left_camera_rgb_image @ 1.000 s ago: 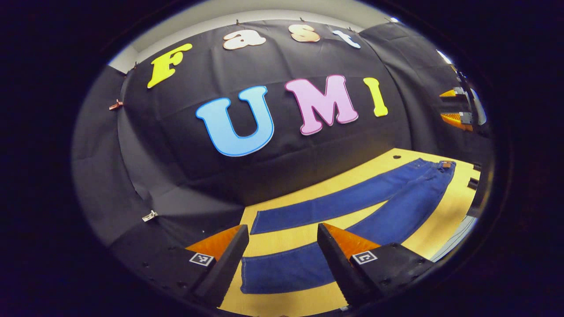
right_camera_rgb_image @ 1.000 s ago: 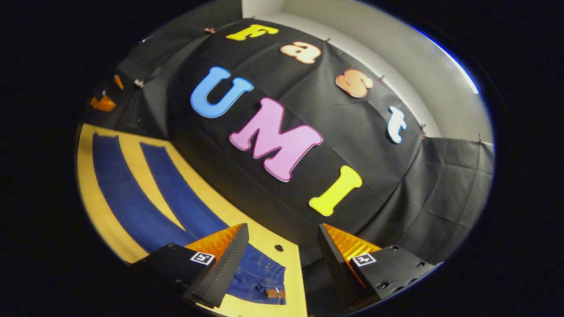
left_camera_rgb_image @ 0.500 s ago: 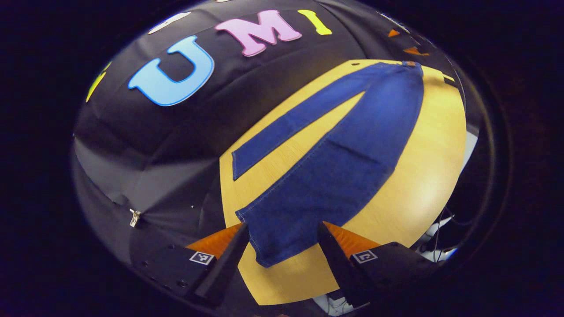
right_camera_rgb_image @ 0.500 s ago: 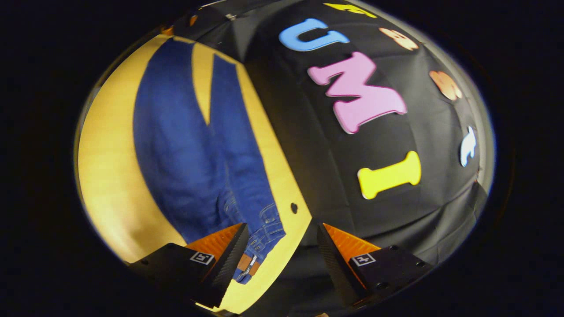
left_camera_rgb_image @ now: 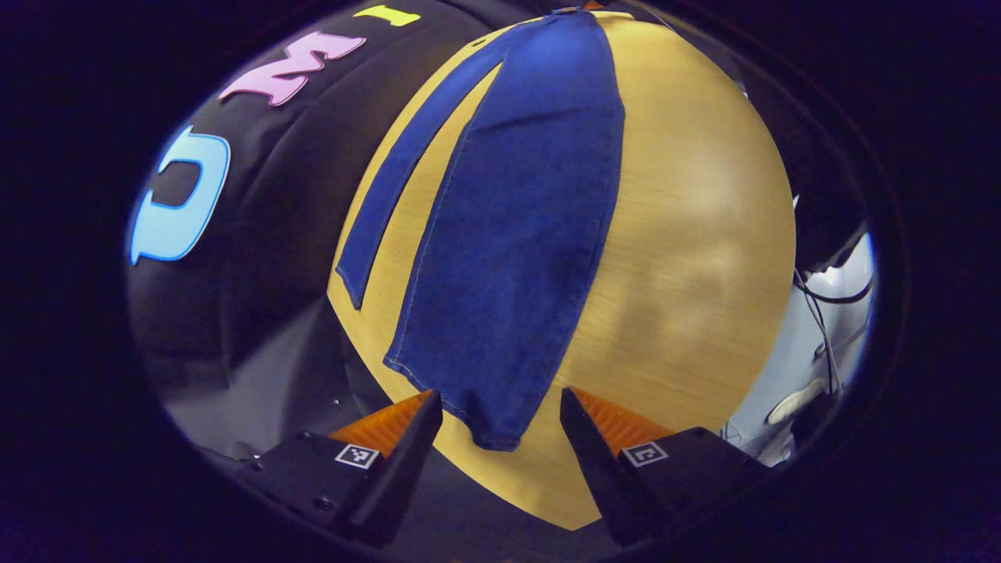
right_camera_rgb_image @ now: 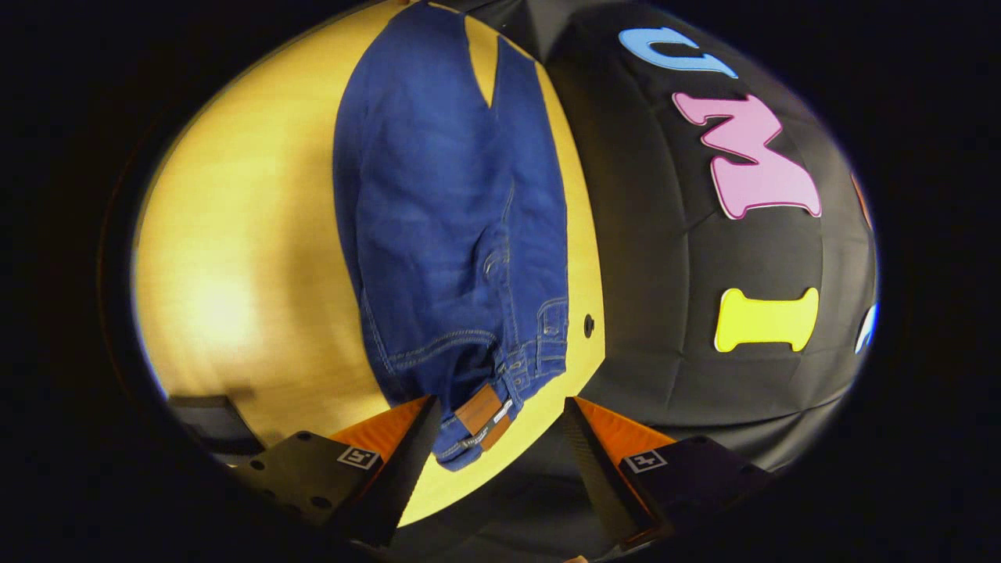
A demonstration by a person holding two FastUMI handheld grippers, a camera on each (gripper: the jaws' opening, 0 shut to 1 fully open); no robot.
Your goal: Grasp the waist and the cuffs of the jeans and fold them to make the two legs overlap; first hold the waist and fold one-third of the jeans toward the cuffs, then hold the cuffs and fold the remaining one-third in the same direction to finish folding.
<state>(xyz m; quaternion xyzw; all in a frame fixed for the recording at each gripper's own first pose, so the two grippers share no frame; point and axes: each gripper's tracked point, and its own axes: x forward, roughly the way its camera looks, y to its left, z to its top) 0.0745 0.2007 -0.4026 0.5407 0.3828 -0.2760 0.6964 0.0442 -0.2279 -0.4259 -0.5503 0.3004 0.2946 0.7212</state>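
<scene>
Jeans (left_camera_rgb_image: 516,234) lie flat on the wooden surface (left_camera_rgb_image: 688,234), long axis running between the two grippers. The left gripper (left_camera_rgb_image: 500,438) hangs just above the near cuff (left_camera_rgb_image: 489,426), the right gripper (right_camera_rgb_image: 500,438) just above the waist (right_camera_rgb_image: 481,410) (leather patch showing); both jaws apart, gripping nothing.

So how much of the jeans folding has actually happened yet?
Nothing is folded: the jeans lie flat on the wooden table, legs spread apart. In hand: the left gripper is open with a cuff between its fingers, and the right gripper is open at the waist, neither gripping. Left: overlapping the legs, then both one-third folds.
</scene>
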